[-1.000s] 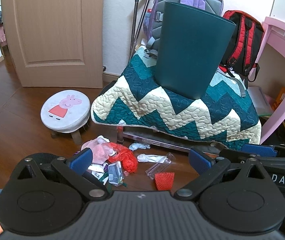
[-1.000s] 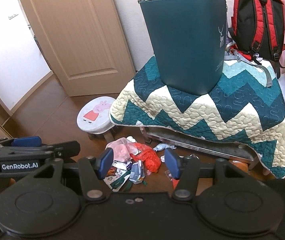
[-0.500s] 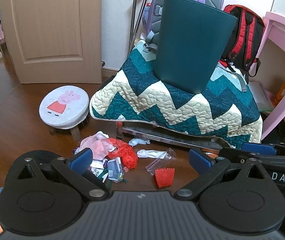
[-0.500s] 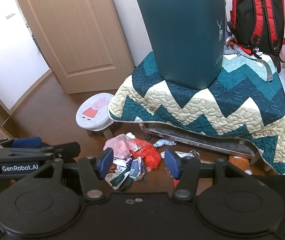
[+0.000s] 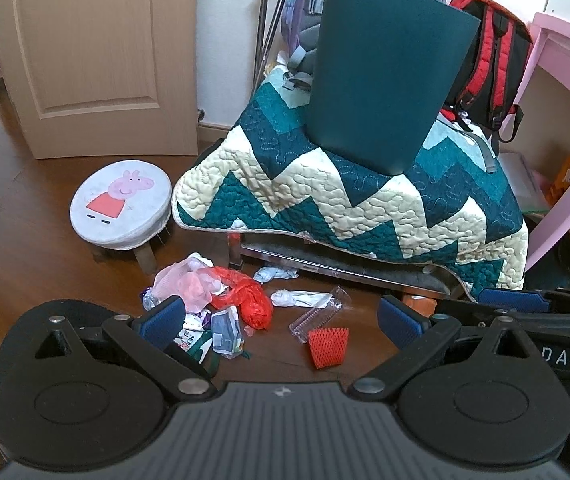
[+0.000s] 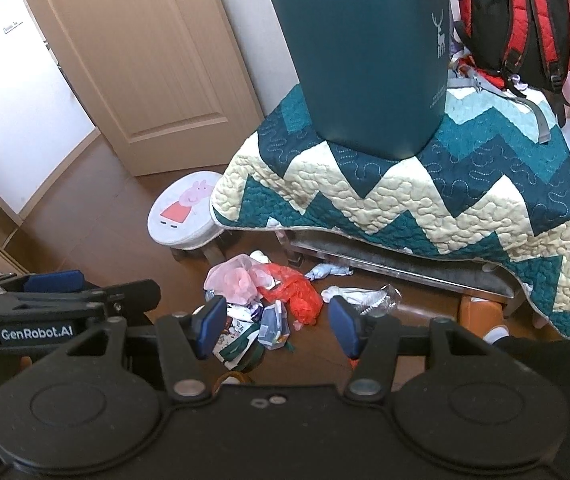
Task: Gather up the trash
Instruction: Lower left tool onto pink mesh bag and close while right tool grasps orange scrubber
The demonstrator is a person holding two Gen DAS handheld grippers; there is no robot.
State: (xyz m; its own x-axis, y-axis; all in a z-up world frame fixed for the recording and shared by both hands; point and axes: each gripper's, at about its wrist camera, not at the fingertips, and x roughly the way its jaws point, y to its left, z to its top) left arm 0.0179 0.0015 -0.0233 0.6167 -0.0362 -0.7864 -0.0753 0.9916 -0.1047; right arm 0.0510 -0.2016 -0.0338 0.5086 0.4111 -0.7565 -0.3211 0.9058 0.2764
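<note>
A pile of trash lies on the wooden floor in front of a quilt-covered bench: a red plastic bag (image 5: 247, 300) (image 6: 299, 294), a pink bag (image 5: 183, 282) (image 6: 231, 278), a red foam net (image 5: 328, 346), a clear plastic tray (image 5: 319, 312), white tissues (image 5: 295, 297) (image 6: 343, 292) and small wrappers (image 5: 225, 330) (image 6: 271, 322). A dark teal bin (image 5: 385, 88) (image 6: 369, 56) stands on the quilt (image 5: 349, 204) (image 6: 425, 200). My left gripper (image 5: 281, 318) is open above the pile, holding nothing. My right gripper (image 6: 277, 324) is open over the wrappers, also with nothing in it.
A small round stool with a pig picture (image 5: 119, 204) (image 6: 187, 210) stands left of the bench. A wooden door (image 5: 97, 56) is behind it. Backpacks (image 5: 493, 64) (image 6: 521, 20) lean at the back. A pink desk (image 5: 565, 120) stands at the right.
Both grippers have moved forward and a little lower toward the trash pile. Their jaws stay as wide as before.
</note>
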